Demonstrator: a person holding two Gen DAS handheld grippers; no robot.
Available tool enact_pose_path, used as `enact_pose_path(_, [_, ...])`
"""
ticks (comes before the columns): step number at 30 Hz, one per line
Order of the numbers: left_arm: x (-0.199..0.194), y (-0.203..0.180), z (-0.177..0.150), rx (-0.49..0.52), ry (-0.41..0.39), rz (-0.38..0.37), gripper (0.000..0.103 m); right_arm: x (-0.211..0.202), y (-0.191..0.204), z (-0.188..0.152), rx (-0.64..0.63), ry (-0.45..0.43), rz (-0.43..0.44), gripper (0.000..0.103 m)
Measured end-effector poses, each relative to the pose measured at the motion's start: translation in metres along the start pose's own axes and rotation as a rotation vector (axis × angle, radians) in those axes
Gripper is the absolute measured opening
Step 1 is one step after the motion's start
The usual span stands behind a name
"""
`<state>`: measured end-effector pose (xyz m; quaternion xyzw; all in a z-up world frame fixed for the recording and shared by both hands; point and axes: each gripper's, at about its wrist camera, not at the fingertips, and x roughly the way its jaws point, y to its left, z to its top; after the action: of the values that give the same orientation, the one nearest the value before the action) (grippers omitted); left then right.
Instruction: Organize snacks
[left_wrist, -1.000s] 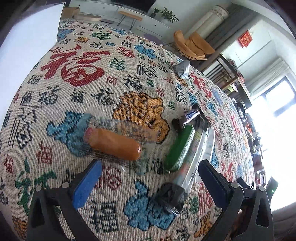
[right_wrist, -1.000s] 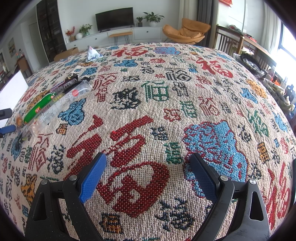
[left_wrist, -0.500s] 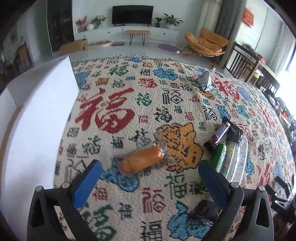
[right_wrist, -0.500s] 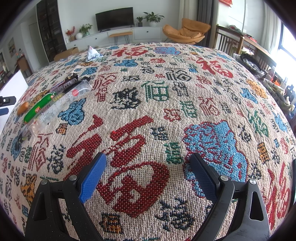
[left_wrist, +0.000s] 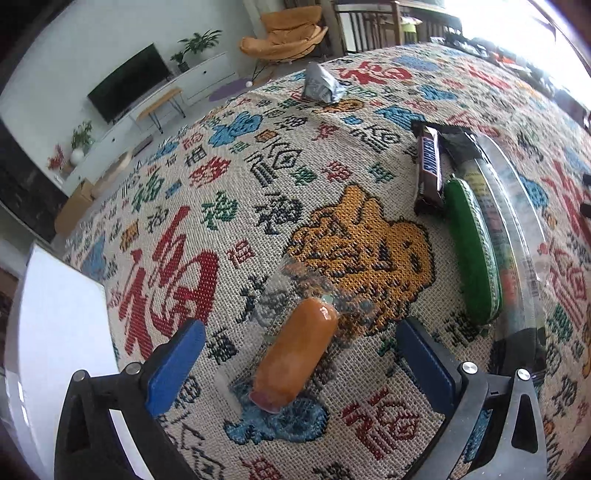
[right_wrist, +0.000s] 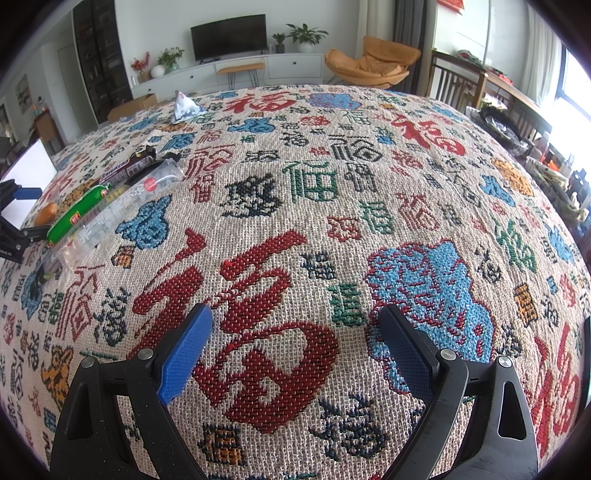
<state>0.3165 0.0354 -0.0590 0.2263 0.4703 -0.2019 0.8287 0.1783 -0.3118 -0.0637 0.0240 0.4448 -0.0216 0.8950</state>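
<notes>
Left claw (left_wrist: 299, 365) wide apart, nothing gripped. Orange sausage (left_wrist: 295, 352) in clear wrapper lies on the patterned surface (left_wrist: 258, 206) between the two blue pads (left_wrist: 173, 365), not visibly touching either. Long axis runs diagonally: near end low by the claw's base, far end up and to the right. Glossy, rounded ends, crinkled clear film past the far tip. Right of the claw: green sausage (left_wrist: 474, 251), chocolate bar (left_wrist: 428, 166), long clear packet (left_wrist: 517, 236). Right claw (right_wrist: 295, 350) apart, empty, over bare cloth.

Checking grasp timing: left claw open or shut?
Open. The left claw has its fingers spread either side of the orange sausage, touching neither side.
</notes>
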Motion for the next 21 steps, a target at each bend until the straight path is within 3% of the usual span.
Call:
enact_pose_path(3, [0.002, 0.012, -0.006, -0.166, 0.024, -0.051, 0.099, 0.0, 0.0, 0.0, 0.0, 0.0, 0.0, 0.094])
enact_pose_path(5, [-0.007, 0.004, -0.012, -0.185, -0.013, -0.094, 0.073, 0.0, 0.0, 0.0, 0.0, 0.0, 0.0, 0.094])
enact_pose_path(6, [-0.013, -0.001, -0.015, -0.178, -0.029, -0.088, 0.053, 0.0, 0.0, 0.0, 0.0, 0.0, 0.0, 0.094])
enact_pose_path(7, [-0.016, -0.006, -0.017, -0.175, -0.027, -0.074, 0.041, 0.0, 0.0, 0.0, 0.0, 0.0, 0.0, 0.094])
enact_pose_path(9, [-0.023, -0.011, -0.021, -0.2, -0.04, -0.06, 0.032, 0.0, 0.0, 0.0, 0.0, 0.0, 0.0, 0.094])
enact_pose_path(16, [-0.077, -0.024, -0.054, -0.438, -0.087, 0.014, 0.028, 0.0, 0.0, 0.0, 0.0, 0.0, 0.0, 0.094])
enact_pose_path(18, [-0.095, -0.031, -0.073, -0.497, -0.103, -0.039, 0.027, 0.0, 0.0, 0.0, 0.0, 0.0, 0.001, 0.094])
enact_pose_path(21, [-0.11, -0.04, -0.103, -0.544, -0.14, -0.053, 0.027, 0.0, 0.0, 0.0, -0.001, 0.0, 0.0, 0.094])
